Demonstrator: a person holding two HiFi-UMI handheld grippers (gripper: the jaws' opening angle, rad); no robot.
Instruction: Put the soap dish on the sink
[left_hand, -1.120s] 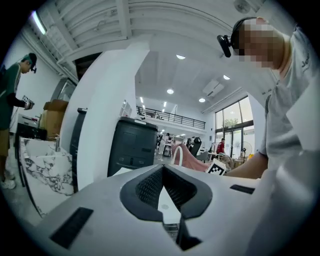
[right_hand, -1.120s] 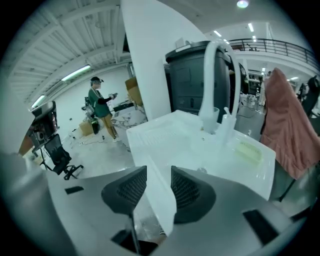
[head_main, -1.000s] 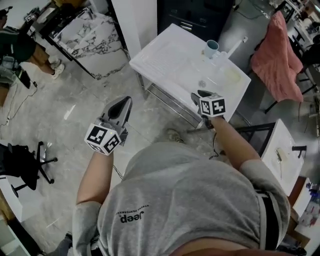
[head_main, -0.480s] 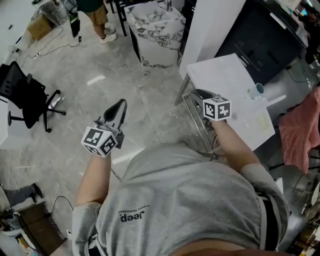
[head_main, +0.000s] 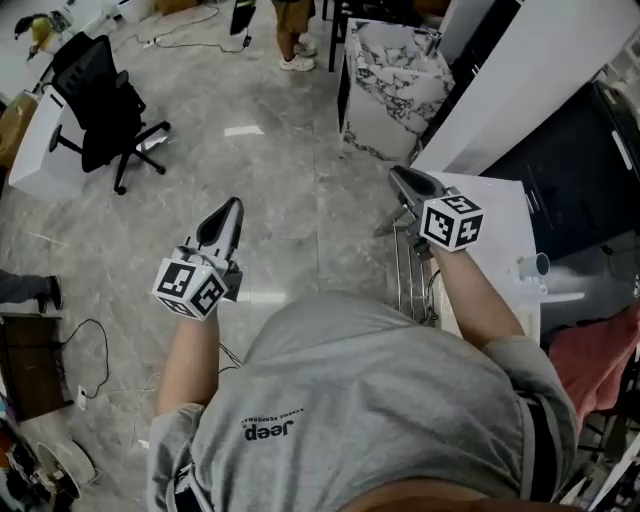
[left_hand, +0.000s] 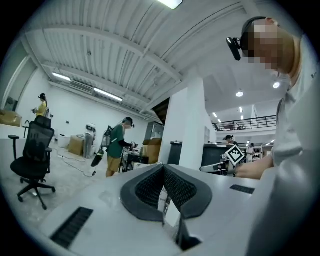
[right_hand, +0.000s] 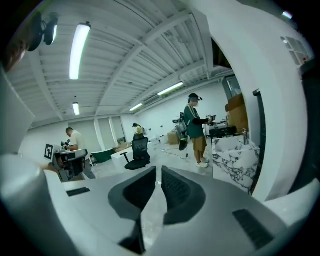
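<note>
The white, flat-topped rectangular sink (head_main: 505, 228) stands on a metal frame (head_main: 405, 272) at the right edge of the head view, partly hidden behind an arm, its top too cut off to make out the soap dish

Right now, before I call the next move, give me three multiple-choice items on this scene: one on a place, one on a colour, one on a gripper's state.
1. In the head view, the black office chair stands:
A) at the upper left
B) at the lower right
C) dead centre

2. The cloth at the right edge is:
A) green
B) pink
C) black

3. The left gripper has its jaws:
A) wide apart
B) clamped on a soap dish
C) together, nothing between

Answers:
1 A: the chair sits on the grey floor near the top left corner.
2 B: pink folds show beyond the person's right arm.
3 C: the left gripper view shows the jaws meeting at their tips with nothing between.
</note>
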